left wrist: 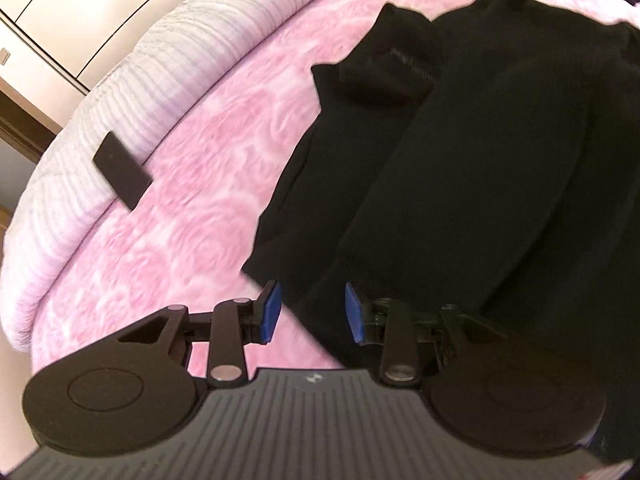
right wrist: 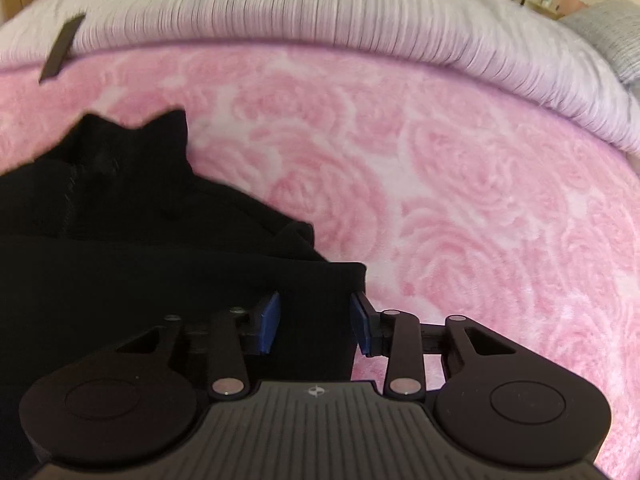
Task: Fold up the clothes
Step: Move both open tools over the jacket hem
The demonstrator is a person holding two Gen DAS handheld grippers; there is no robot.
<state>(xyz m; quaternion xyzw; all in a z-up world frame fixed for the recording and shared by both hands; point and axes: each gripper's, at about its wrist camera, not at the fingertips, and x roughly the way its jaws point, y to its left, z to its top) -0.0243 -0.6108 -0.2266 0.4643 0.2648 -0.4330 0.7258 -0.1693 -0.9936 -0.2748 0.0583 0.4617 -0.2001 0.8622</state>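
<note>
In the left wrist view, the left gripper (left wrist: 312,312) sits low in the frame, its blue-padded fingers (left wrist: 271,312) partly apart with a clear gap between them. The black fabric garment (left wrist: 460,152) fills the centre and right of the frame, folded into long overlapping layers, and its lower edge runs under the gap; the pads do not look pressed onto it, though blur makes this hard to judge. The garment lies on a pink fleece blanket with a rose pattern (left wrist: 192,200). At the upper left a pale ribbed quilt (left wrist: 140,80) borders the blanket, and a flat dark rectangular object (left wrist: 122,175) lies across that border.

In the right wrist view, the right gripper (right wrist: 315,324) is low in the frame, fingers partly apart, with a strip of the black garment (right wrist: 120,240) running between the pads. Whether they pinch the cloth cannot be told. The garment occupies the left half; pink blanket (right wrist: 460,200) spreads to the right, the ribbed quilt (right wrist: 300,12) along the top, the dark rectangular object (right wrist: 62,48) at upper left.
</note>
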